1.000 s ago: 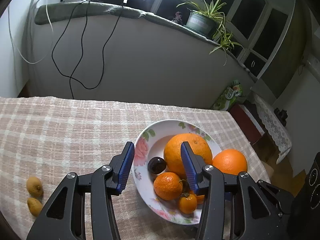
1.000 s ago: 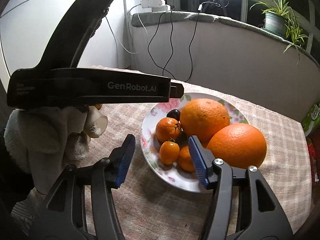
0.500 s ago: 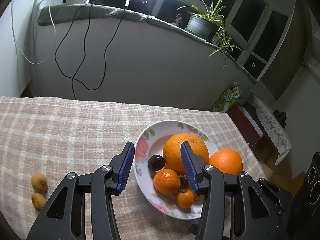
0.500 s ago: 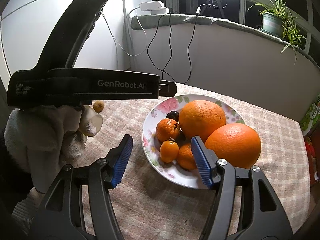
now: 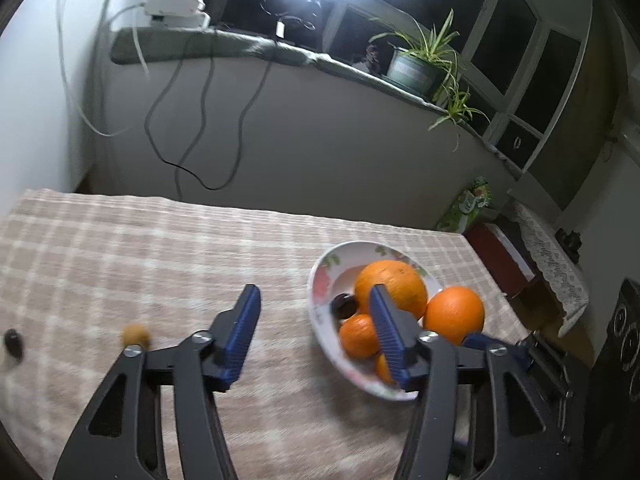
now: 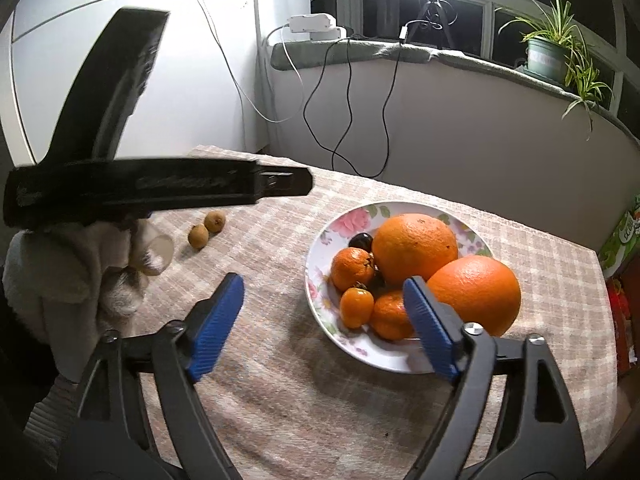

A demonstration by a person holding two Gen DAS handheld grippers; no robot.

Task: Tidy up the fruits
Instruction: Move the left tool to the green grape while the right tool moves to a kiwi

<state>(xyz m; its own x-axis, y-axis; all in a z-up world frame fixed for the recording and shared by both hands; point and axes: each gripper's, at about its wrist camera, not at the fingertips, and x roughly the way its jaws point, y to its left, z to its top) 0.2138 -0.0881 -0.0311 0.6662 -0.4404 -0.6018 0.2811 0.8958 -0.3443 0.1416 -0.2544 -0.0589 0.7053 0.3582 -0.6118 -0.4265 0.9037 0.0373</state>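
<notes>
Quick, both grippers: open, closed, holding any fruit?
Left gripper: open, jaws have just been opening, nothing between them.
Right gripper: open, jaws have just been opening, holding nothing.

- A white floral-rimmed plate (image 6: 362, 354) is set on the checked cloth, heaped with two large oranges (image 6: 414, 248), small mandarins (image 6: 352, 268) and a dark plum (image 6: 360, 241).
- Two small brown round fruits (image 6: 199, 236) are seen touching, well apart from it.

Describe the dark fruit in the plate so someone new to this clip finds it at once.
On the checked tablecloth stands a floral plate heaped with orange fruit. At its far left side, wedged between the biggest orange and a small mandarin, sits the dark fruit. It is the only near-black, glossy piece there.
</notes>
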